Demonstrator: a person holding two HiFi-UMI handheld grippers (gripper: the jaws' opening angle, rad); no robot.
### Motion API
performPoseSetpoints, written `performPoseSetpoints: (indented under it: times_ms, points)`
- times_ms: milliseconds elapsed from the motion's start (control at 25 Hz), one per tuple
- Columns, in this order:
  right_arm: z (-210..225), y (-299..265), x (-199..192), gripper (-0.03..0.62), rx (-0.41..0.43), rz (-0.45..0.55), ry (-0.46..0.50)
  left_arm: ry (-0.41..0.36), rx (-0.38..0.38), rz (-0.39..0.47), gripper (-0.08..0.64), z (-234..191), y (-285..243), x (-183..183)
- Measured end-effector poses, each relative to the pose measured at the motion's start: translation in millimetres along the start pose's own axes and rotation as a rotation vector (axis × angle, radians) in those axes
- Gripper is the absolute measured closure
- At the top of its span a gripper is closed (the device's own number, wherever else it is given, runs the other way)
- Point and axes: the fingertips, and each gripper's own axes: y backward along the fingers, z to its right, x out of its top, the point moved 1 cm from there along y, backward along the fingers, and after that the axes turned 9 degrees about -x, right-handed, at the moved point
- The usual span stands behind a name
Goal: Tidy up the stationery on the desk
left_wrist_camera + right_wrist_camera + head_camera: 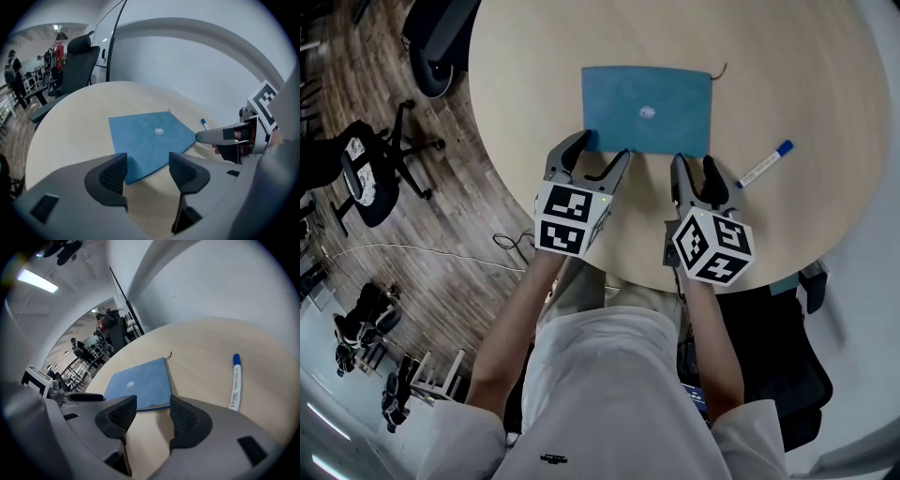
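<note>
While two grippers hover at its near edge, a round pale-wood table fills the upper frame, with plank floor and office chairs at left.
One blue notebook lies flat at upper centre, a pale spot mid-cover and a thin cord at its upper-right corner. One white, blue-capped marker lies to its right. The left gripper gapes wide, the right gripper less so; both are empty, tips by the notebook's lower edge.

Bright, even light falls over my desk, with soft shadows on it. Fisheye bends and darkens everything around it.
</note>
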Motion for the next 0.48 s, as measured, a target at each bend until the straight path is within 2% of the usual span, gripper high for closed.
performPoseSetpoints:
  times_ms: [200,360,480]
  points:
    - [-1,-10,-9,0.372,0.006,-0.04,0.016,-0.056,-0.008,-0.017,0.285,7,-3,-3]
    - [3,-14,-6,0.373,-0.002,-0.032,0.035,-0.033,-0.078,-0.021,0.284,26,-8,-6]
    - [4,-18,3,0.371,-0.012,-0.025,0.045,-0.026,-0.089,-0.018,0.284,33,-10,-6]
